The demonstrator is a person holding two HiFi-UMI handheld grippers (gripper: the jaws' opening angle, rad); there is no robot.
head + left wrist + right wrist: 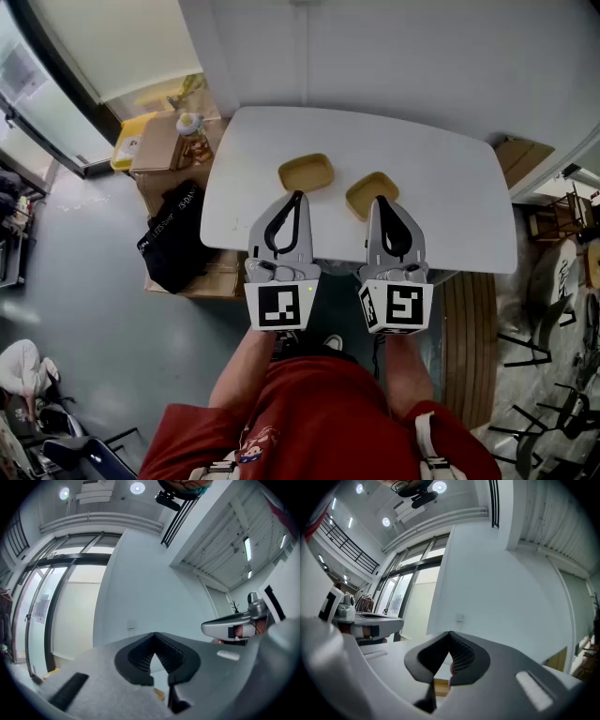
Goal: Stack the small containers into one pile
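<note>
White worktop (pixel 450 187) fills mid-frame; at lower centre the left gripper (pixel 298 195) and right gripper (pixel 382 200) both have their jaws closed and empty; at centre frame, left yellow container (pixel 307 172) and right yellow container (pixel 361 196) sit apart

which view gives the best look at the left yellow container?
Head view. The left yellow container shows almost whole, open side up, on the white table, just beyond the left tongs. The left gripper view catches only a yellow sliver under its shut tongs; the right gripper view's yellow patch is likely the other container.
</note>
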